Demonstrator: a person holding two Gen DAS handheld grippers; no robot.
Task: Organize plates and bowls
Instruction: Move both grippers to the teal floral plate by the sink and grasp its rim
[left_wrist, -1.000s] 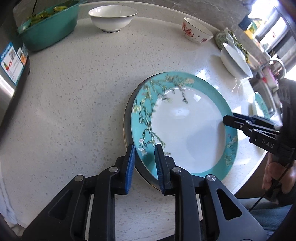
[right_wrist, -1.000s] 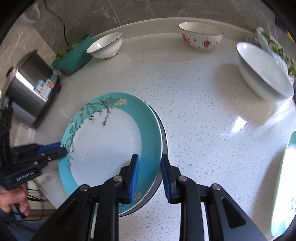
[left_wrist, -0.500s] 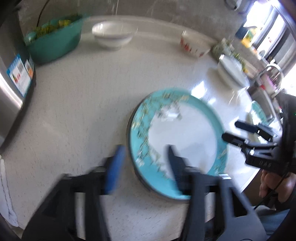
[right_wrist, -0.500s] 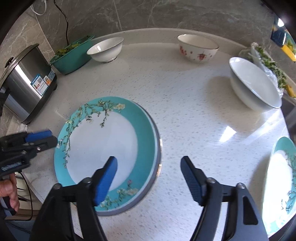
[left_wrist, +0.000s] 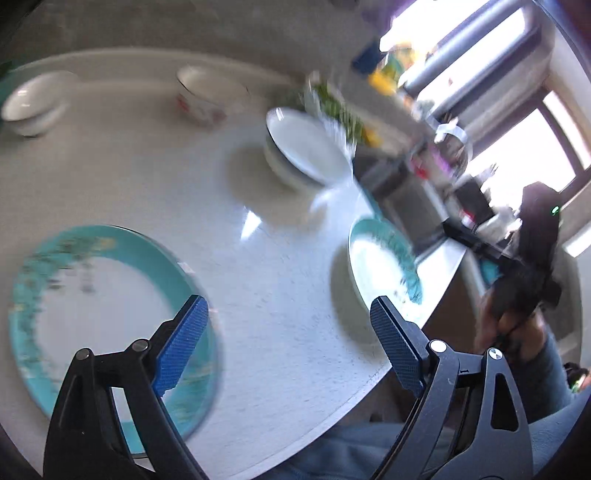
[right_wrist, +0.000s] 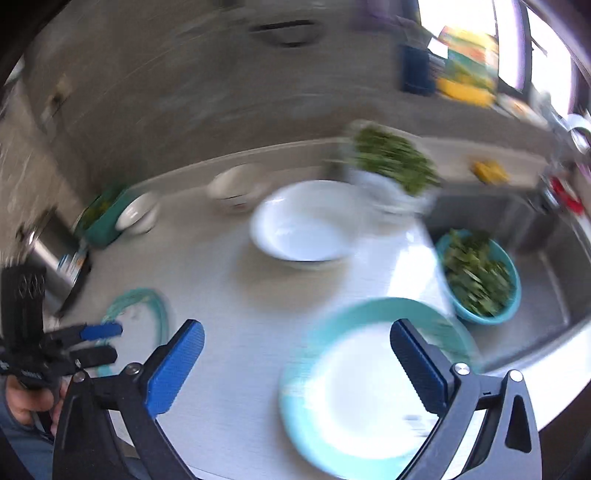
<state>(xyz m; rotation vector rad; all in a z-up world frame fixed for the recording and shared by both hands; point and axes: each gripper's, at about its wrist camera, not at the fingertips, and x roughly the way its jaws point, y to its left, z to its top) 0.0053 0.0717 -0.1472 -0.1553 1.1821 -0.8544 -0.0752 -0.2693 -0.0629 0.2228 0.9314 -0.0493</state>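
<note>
Left wrist view: looks steeply down past its blue pads onto the white counter (left_wrist: 288, 325), low and close.
Right wrist view: same downward tilt, aimed toward the sink (right_wrist: 546, 266).
Shared: counter, big white bowl (left_wrist: 306, 147) (right_wrist: 306, 225), both teal-rimmed plates (left_wrist: 92, 306) (right_wrist: 362, 384).
Sharpness: both blurred.

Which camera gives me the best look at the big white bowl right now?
Right wrist: the big white bowl sits mid-frame, its whole rim and inside visible, though blurred. Left wrist shows the same bowl smaller, edge-on and blurrier.
</note>
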